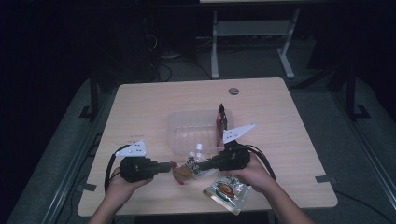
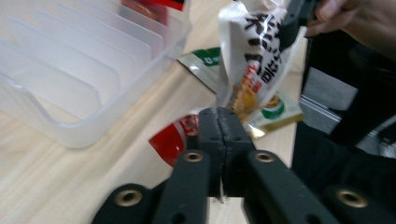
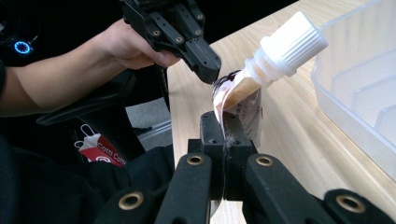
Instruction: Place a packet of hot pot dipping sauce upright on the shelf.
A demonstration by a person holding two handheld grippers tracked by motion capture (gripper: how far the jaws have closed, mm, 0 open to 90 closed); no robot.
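Risk: both claws, left (image 1: pixel 164 166) and right (image 1: pixel 204 164), clamped on spouted pouch (image 1: pixel 189 167) at counter's (image 1: pixel 140 102) six o'clock; opposing pull could tear it.

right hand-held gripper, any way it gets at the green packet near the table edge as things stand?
Probably not yet. The right hand-held gripper is shut on the spouted pouch, shared with the left hand-held gripper. The green packet lies beneath the right forearm, otherwise unobstructed.
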